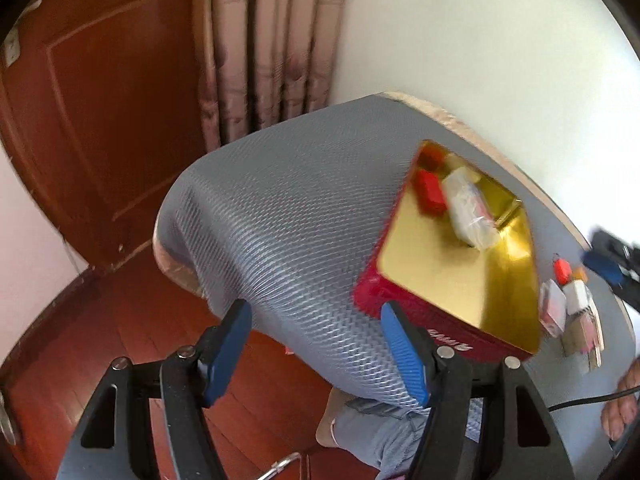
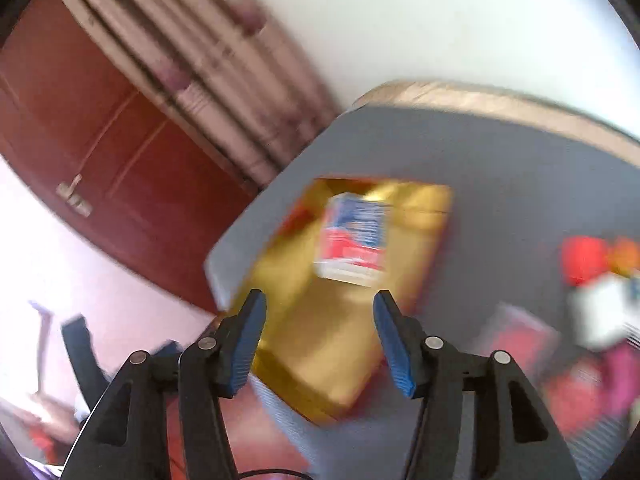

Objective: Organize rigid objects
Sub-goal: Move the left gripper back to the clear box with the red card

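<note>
A grey textured mat (image 1: 280, 208) covers my table, with a brown door (image 1: 100, 92) and a curtain (image 1: 264, 40) behind. My left gripper (image 1: 316, 354) hangs over the mat's near edge, jaws apart, nothing between them. Just beyond its right finger sits the red tin (image 1: 416, 312), its gold inside holding a red block (image 1: 431, 192) and a clear-wrapped packet (image 1: 470, 212). My right gripper (image 2: 318, 344), jaws also apart and empty, hovers above the tin; that view is blurred. Small boxes (image 1: 576, 312) lie on the mat beside the tin
</note>
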